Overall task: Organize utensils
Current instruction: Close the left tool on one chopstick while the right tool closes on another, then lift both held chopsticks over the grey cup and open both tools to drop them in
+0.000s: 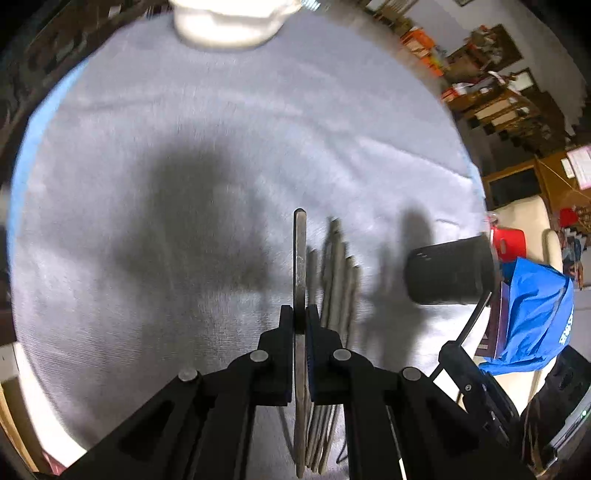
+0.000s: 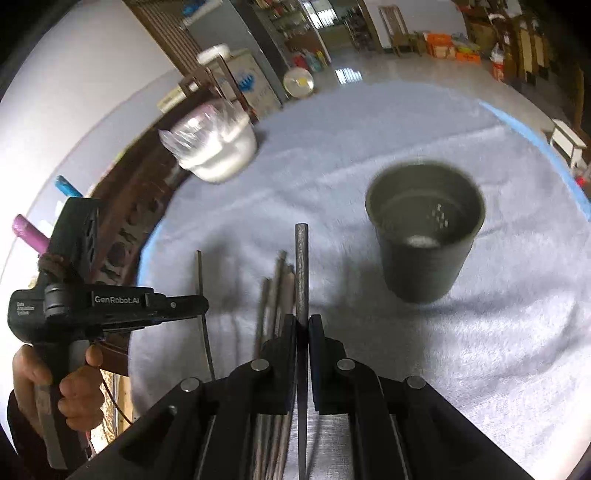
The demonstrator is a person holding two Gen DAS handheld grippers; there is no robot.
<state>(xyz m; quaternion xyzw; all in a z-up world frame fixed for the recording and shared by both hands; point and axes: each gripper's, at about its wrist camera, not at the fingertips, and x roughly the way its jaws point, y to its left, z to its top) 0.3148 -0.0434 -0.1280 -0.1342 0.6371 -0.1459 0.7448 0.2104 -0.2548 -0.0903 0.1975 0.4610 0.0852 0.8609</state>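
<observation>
Pale grey cloth (image 1: 221, 147) is covering a round table and filling most of the left wrist view, with cluttered wooden shelves blurring past at the far right. At the near centre, the left gripper (image 1: 300, 317) is clamping its 2 black fingers on a flat metal utensil handle (image 1: 299, 258), which is pointing away from the camera. Just right of it, a small bunch of loose utensils (image 1: 340, 280) is lying on the cloth. Further right, a dark cylindrical holder (image 1: 448, 273) is standing on the cloth. A white container (image 1: 229, 26) is sitting at the far edge. A blue bag (image 1: 532, 317) is showing off the table at the right.

Light cloth (image 2: 443, 350) is also covering the table in the right wrist view, with a tiled floor and shelves beyond. The right gripper (image 2: 303, 323) is pinching a thin dark metal rod-like utensil (image 2: 301, 266) between closed fingers. Loose utensils (image 2: 275, 295) are lying just left of it. The dark holder (image 2: 424, 229) is standing upright at the far right, its mouth open. At the left, a person's hand (image 2: 55, 380) is holding the left gripper (image 2: 201, 304), which is closed on a thin utensil (image 2: 201, 273). A white container wrapped in clear plastic (image 2: 214, 147) is sitting at the far left.
</observation>
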